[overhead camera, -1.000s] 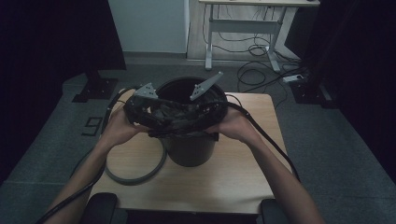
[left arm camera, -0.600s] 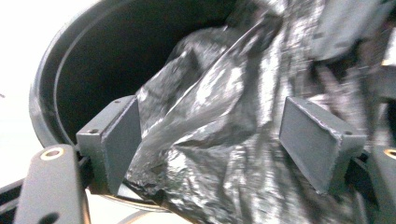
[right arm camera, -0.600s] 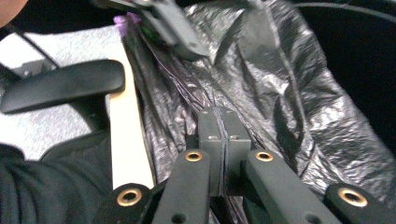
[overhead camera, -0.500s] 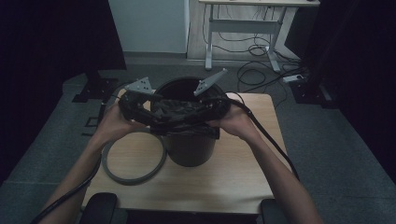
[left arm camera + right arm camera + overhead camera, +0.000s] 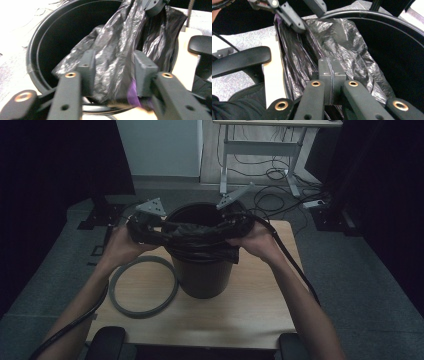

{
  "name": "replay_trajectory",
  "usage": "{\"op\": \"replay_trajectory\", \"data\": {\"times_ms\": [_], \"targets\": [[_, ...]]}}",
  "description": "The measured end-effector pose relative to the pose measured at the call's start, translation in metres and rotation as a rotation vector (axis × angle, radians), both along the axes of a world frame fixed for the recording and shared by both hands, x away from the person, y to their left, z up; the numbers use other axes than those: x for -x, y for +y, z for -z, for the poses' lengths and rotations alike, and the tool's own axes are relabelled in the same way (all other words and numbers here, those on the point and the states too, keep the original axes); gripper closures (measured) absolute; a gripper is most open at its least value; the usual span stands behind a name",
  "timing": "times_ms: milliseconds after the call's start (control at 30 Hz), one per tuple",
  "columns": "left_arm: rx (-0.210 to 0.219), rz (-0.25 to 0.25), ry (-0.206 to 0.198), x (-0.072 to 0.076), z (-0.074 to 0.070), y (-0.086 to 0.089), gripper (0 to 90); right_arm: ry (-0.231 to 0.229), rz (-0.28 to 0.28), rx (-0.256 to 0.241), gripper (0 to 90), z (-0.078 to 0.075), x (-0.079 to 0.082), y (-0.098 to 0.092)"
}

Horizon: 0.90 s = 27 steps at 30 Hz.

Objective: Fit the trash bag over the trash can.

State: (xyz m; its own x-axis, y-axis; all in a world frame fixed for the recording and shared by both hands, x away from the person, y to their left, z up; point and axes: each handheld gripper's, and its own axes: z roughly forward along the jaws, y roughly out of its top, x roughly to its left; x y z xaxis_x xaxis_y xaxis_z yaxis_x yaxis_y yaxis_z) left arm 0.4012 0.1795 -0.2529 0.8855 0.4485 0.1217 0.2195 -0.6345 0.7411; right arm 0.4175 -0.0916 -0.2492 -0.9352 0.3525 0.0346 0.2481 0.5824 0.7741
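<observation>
Item: black bin bag (image 5: pixel 200 234), being fitted into the black bin (image 5: pixel 202 270) standing on the counter (image 5: pixel 250 310).

Location: the bag is stretched across the bin's mouth, held between your two grippers, part of it hanging over the near rim.

Left gripper (image 5: pixel 113 72): jaws partly closed, gripping a thick bunch of the bag, with film bulging between the pads.

Right gripper (image 5: pixel 329 72): jaws pressed together, pinching a thin layer of the bag at the bin's other side.

Handling: you keep both grips firm and draw the two sides apart evenly so the mouth of the bag opens. Then, by my reading, you lower the body into the bin and fold the edge over the rim (image 5: pixel 32 70). Pull gently; the thin film looks likely to tear or slip.

Contents: the bin's interior is dark and seems to hold nothing apart from the bag draping in.

Nearby: grey ring (image 5: pixel 144 287), flat on the counter just left of the bin, probably the clamp for the bag's edge.
</observation>
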Motion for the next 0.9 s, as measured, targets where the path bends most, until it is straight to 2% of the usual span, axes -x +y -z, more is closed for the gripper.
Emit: {"op": "replay_trajectory", "data": {"times_ms": [133,200,267,333,533,633,733,767,800,867,900], "targets": [[0.002,0.004,0.016,-0.001,0.003,-0.002,81.6,0.020,0.011,0.006,88.8,0.007,-0.006,-0.004],[-0.018,-0.010,0.006,-0.002,0.004,-0.004,87.0,0.022,0.017,0.027,78.4,0.008,-0.008,-0.003],[-0.017,-0.013,0.024,-0.005,0.004,-0.004,88.0,0.012,0.031,0.035,72.3,0.006,-0.008,-0.004],[-0.012,-0.025,0.037,-0.007,0.004,-0.005,88.0,-0.003,0.034,0.031,70.3,0.000,-0.006,-0.004],[0.018,-0.028,0.057,-0.010,-0.001,-0.005,87.9,-0.032,-0.020,0.016,68.5,-0.021,0.005,0.008],[0.035,-0.019,0.063,-0.010,-0.002,-0.005,87.7,-0.029,-0.067,0.029,61.4,-0.017,0.008,0.025],[0.051,-0.008,0.059,-0.010,-0.003,-0.006,87.7,-0.036,-0.074,0.056,56.3,-0.006,0.004,0.044],[0.057,-0.005,0.058,-0.010,-0.003,-0.006,87.7,-0.038,-0.068,0.059,56.7,-0.002,0.002,0.049],[0.058,-0.004,0.056,-0.010,-0.003,-0.006,87.7,-0.043,-0.061,0.072,62.1,0.002,-0.001,0.054],[0.053,-0.005,0.052,-0.010,-0.002,-0.006,87.8,-0.064,-0.052,0.097,82.5,0.009,-0.005,0.060],[0.049,-0.012,0.044,-0.010,-0.001,-0.005,88.0,-0.078,-0.045,0.106,88.4,0.011,-0.006,0.061]]}}
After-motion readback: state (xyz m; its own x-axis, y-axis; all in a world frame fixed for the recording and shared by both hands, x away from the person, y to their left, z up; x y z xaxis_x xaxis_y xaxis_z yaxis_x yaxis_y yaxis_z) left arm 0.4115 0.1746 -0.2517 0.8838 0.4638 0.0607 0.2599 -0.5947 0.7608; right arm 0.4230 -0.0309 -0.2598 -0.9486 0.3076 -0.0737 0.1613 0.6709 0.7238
